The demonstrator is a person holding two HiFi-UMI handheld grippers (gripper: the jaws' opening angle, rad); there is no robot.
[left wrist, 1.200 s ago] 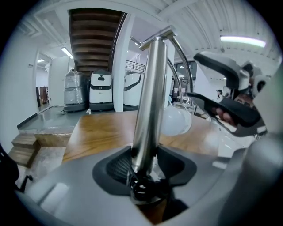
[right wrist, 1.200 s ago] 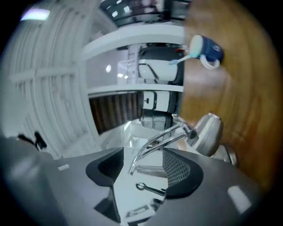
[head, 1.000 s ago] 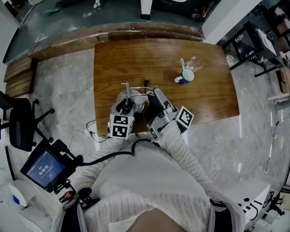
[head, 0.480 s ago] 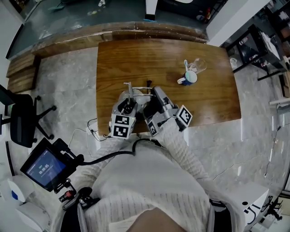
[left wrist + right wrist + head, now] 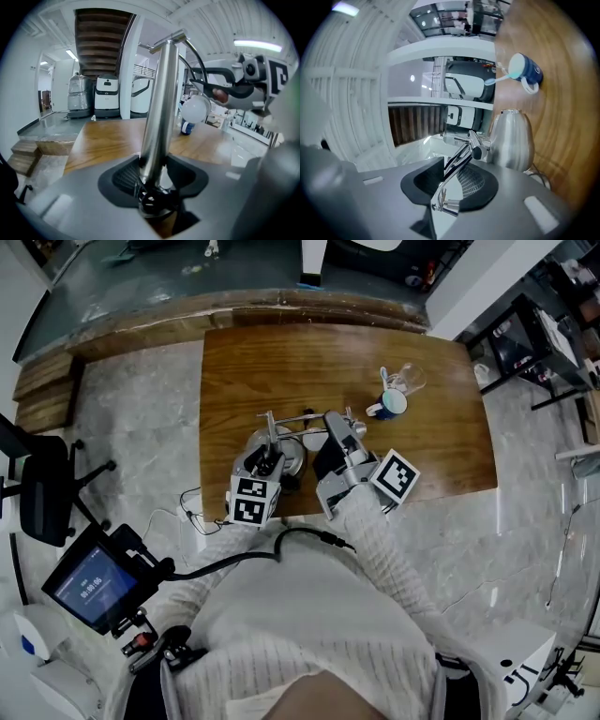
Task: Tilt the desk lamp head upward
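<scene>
1. Left hand-held gripper (image 5: 154, 187) has its jaws closed on the chrome pole (image 5: 159, 108) of the desk lamp (image 5: 305, 416), low down, close to where the pole meets the base.
2. Right hand-held gripper (image 5: 450, 187) has its jaws nearly together, clamped on the lamp's thin chrome arm (image 5: 457, 164) (two slim rods run between the pads).
3. In the right gripper view, that arm leads to a jointed fitting, and the silver bell-shaped lamp head (image 5: 513, 140) sits just beyond it, right of centre in the frame.
4. In the head view, the lamp stands near the lower edge of the wooden surface (image 5: 281, 362), in the middle of the frame, with both grippers on it side by side.
5. A blue mug (image 5: 389, 402) holding a toothbrush (image 5: 497, 79) stands toward the upper right of the head view, well apart from the lamp.
6. A clear glass (image 5: 410, 377) sits just beside the mug, on its upper right.
</scene>
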